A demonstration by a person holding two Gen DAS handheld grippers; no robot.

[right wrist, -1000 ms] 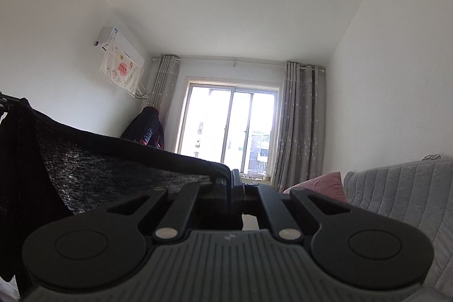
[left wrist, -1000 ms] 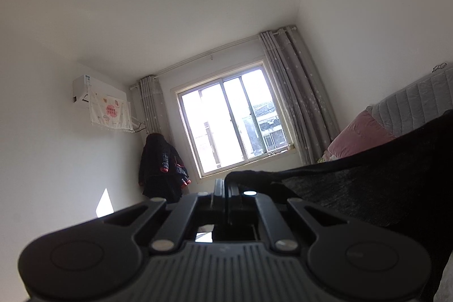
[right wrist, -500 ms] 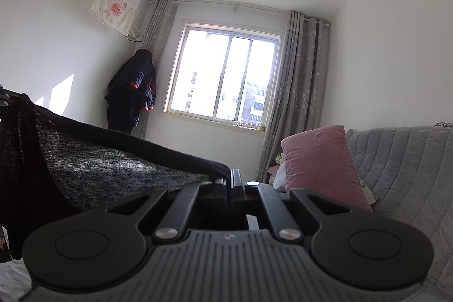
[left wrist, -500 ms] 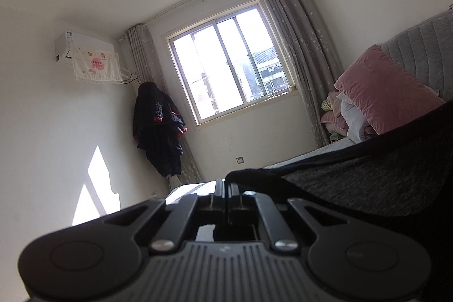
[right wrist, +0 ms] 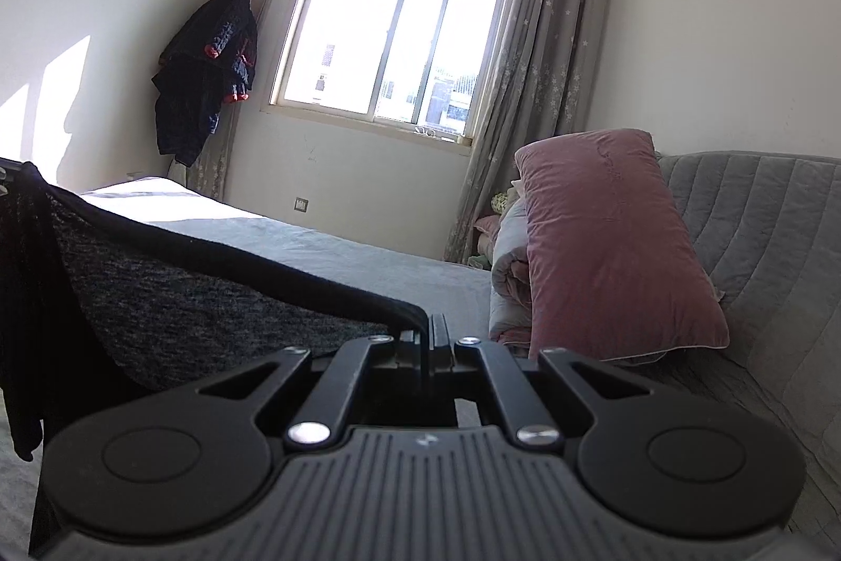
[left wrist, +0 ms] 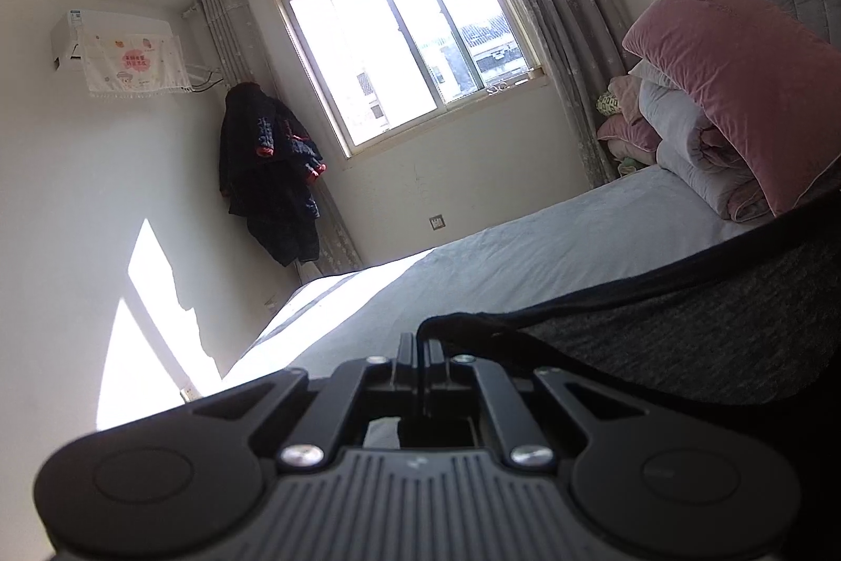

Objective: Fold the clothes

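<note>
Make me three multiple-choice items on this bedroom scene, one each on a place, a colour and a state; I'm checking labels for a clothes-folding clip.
1. Where does the dark padded coat hang?
A. left of the window
B. on the headboard
C. over the bed

2. What colour is the big velvet pillow?
A. blue
B. dusty pink
C. white

3. How is the dark knit garment held?
A. lying loose
B. by one gripper
C. pinched by the left gripper and the right gripper

Answers: A, it hangs in the corner beside the curtain; B, its cover is pink; C, each wrist view shows closed fingers on its edge.

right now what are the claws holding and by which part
Both hold one dark garment by its black top hem: left claw and right claw each pinch an end.
</note>
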